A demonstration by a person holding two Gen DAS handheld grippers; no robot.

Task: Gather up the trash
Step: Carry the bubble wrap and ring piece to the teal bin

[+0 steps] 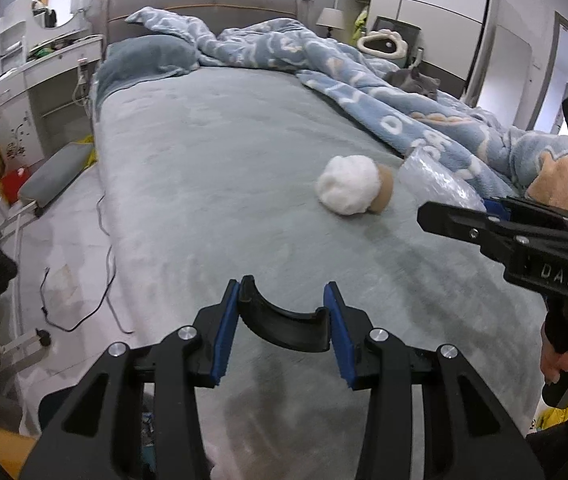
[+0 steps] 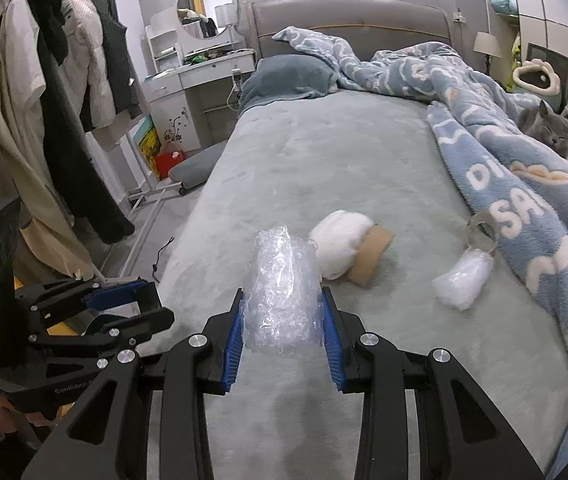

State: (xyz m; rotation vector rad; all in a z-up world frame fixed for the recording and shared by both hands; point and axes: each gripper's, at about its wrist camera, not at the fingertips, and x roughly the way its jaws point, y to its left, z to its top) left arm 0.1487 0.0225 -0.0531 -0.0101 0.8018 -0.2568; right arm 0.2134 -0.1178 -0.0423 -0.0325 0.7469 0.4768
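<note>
My right gripper [image 2: 281,332] is shut on a wad of clear bubble wrap [image 2: 281,284] and holds it above the grey bed sheet; the wad also shows in the left wrist view [image 1: 438,182]. My left gripper [image 1: 284,326] is shut on a curved black plastic piece [image 1: 284,326] near the bed's foot. A white fluffy wad against a brown cardboard roll [image 2: 370,254] lies on the sheet just beyond the bubble wrap; the white wad also shows in the left wrist view [image 1: 348,190]. A small white plastic wad [image 2: 462,278] and a clear tape ring [image 2: 482,232] lie by the blanket.
A crumpled blue blanket [image 2: 524,184] covers the bed's right side, with a grey cat [image 2: 550,128] lying on it. A clothes rack [image 2: 63,100] and a white dresser [image 2: 199,80] stand left of the bed. Cables [image 1: 83,304] lie on the floor.
</note>
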